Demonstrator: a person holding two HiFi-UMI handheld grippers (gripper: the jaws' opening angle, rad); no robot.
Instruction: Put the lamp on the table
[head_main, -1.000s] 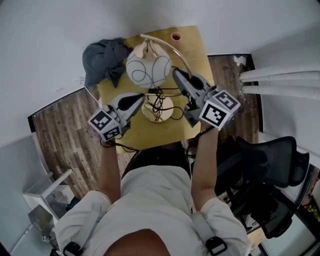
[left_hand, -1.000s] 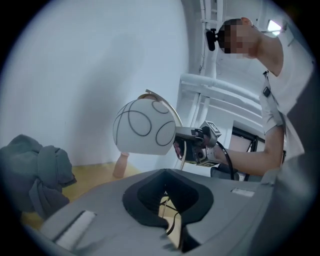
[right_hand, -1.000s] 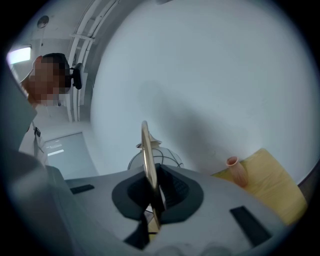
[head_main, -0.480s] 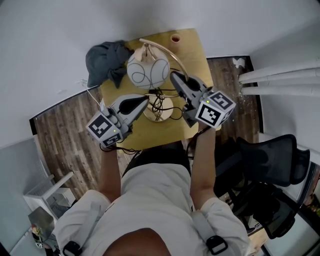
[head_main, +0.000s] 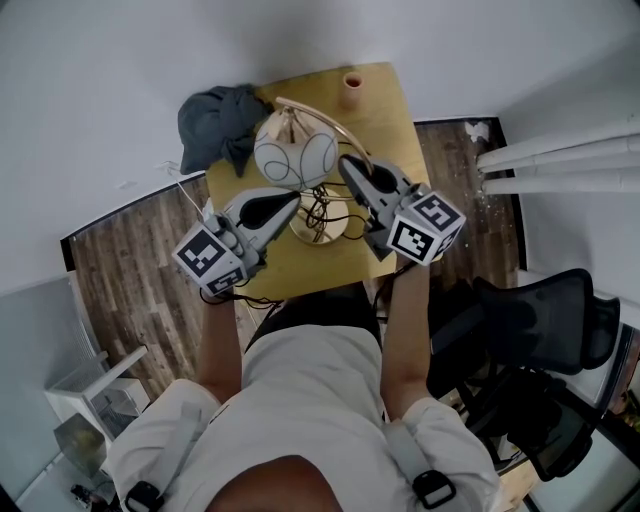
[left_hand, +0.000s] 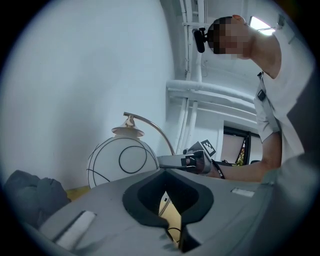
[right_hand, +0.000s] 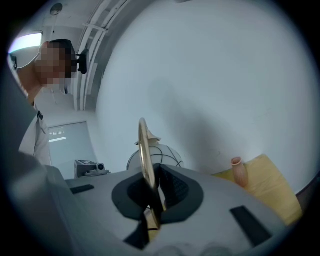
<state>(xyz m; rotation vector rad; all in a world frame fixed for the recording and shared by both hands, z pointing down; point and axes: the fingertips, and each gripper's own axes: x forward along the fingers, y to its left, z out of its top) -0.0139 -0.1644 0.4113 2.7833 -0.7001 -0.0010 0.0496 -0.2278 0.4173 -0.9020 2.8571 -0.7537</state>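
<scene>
The lamp has a white globe shade (head_main: 295, 160) with black line patterns, a curved gold arm (head_main: 345, 140) and a round gold base (head_main: 318, 222). The base lies over the front half of the yellow table (head_main: 385, 115); I cannot tell whether it rests there. My right gripper (head_main: 352, 170) is shut on the gold arm (right_hand: 144, 150), which runs up between its jaws. My left gripper (head_main: 292, 200) is shut beside the base and the tangled black cord (head_main: 318, 205), with nothing visible between its jaws (left_hand: 166, 186). The globe (left_hand: 122, 160) rises behind them.
A small pink vase (head_main: 351, 82) stands at the table's far edge. A grey cloth (head_main: 215, 120) is heaped on the far left corner. A black office chair (head_main: 540, 330) and white pipes (head_main: 560, 165) are to the right. The wall runs close behind the table.
The whole view has drifted a little. Both grippers keep their places by the lamp, the right one clamped on the gold arm throughout; the left has edged slightly toward the base.
</scene>
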